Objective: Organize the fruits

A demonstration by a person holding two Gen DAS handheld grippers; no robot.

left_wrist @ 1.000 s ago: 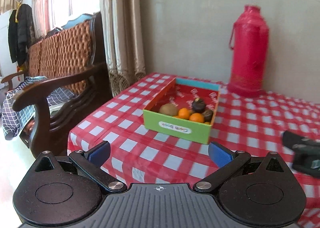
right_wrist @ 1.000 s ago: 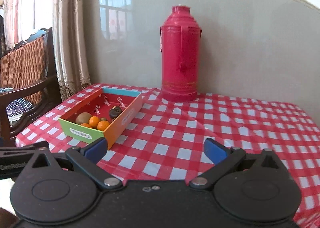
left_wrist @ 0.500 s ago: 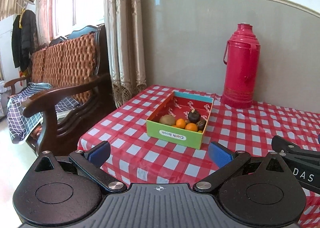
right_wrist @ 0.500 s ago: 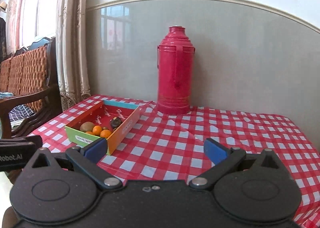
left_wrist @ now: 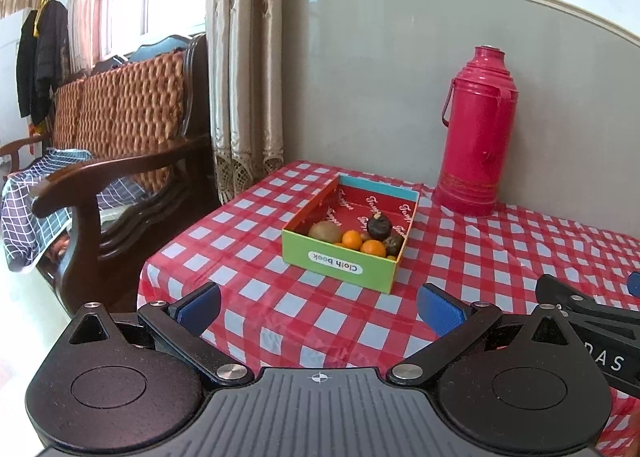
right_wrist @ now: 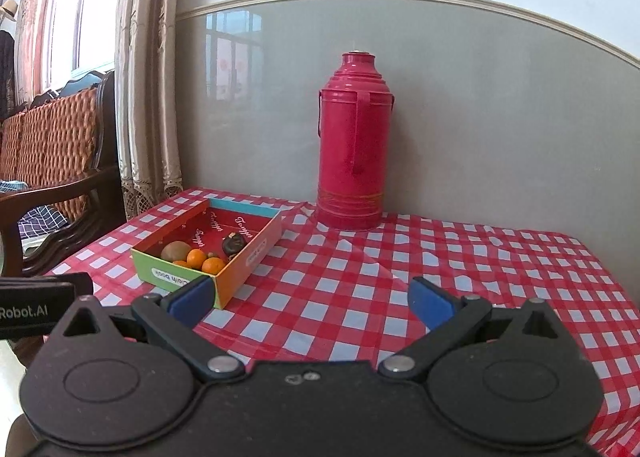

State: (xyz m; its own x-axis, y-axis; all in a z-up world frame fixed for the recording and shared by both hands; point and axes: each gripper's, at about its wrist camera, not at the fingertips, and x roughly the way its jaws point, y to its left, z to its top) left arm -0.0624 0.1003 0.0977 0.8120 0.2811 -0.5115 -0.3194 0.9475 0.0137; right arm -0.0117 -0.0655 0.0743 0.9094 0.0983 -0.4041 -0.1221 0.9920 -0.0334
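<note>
- Left tongs (left_wrist: 318, 303) — spread wide, nothing between the blue pads, hovering at the near edge of the counter (left_wrist: 480, 257).
- Right tongs (right_wrist: 312, 299) — likewise spread, empty.
- Fruits (left_wrist: 352, 239) lie in the near end of the open box (left_wrist: 340, 267), on the counter's left part.
- Red thermos (right_wrist: 354, 145) upright behind, by the wall.

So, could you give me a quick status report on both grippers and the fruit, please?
Left gripper open, empty. Right gripper open, empty. Fruits all in box, near end. Thermos stands behind, clear of box.
</note>
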